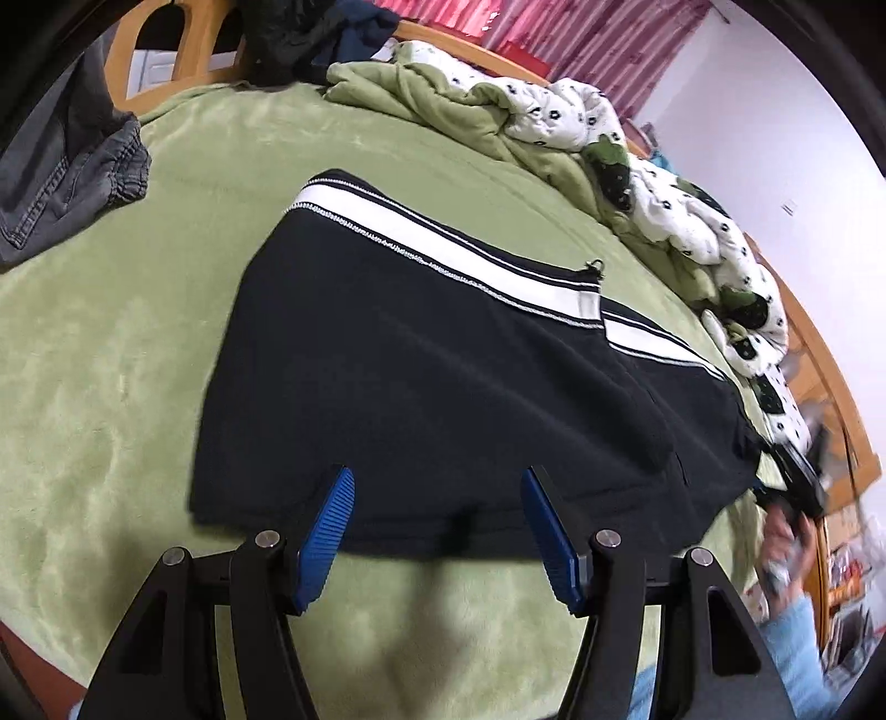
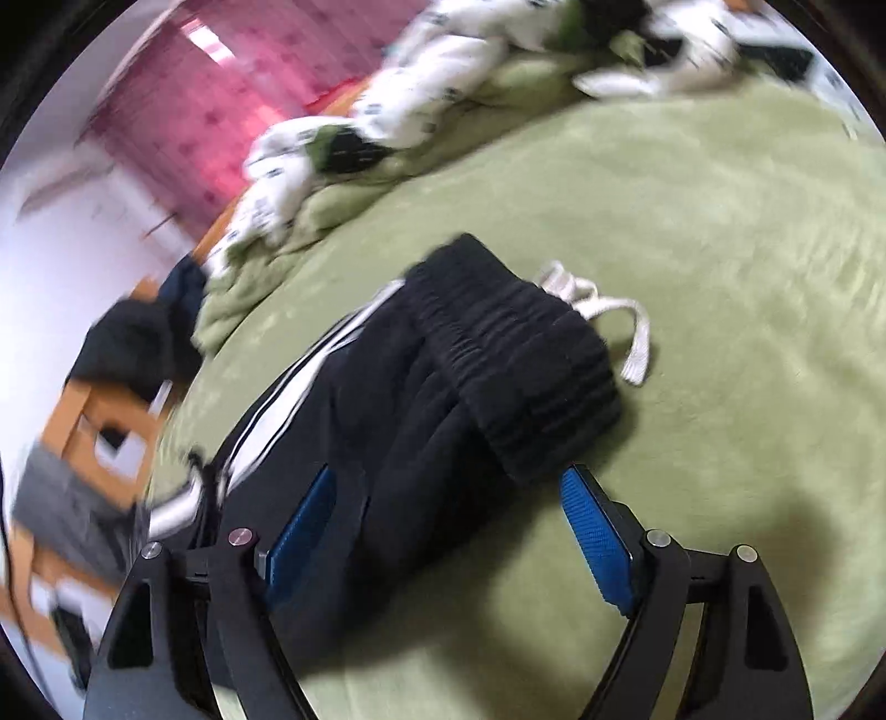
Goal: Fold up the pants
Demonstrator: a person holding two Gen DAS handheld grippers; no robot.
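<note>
Black pants (image 1: 421, 376) with a white side stripe (image 1: 443, 243) lie folded over on the green bed. My left gripper (image 1: 437, 487) is open and empty, its blue pads over the near folded edge. In the right wrist view the pants' ribbed waistband (image 2: 520, 360) with a white drawstring (image 2: 609, 310) lies at the front. My right gripper (image 2: 448, 493) is open just above the waist end; the cloth sits between the blue pads (image 2: 595, 531) without being pinched. The right gripper also shows in the left wrist view (image 1: 797, 482) at the pants' right end, blurred.
The bed is covered by a green blanket (image 1: 111, 343). Grey jeans (image 1: 72, 166) lie at its far left. A crumpled green and white quilt (image 1: 609, 144) runs along the far and right side. A wooden headboard (image 1: 183, 50) and dark clothes (image 1: 299, 39) stand behind.
</note>
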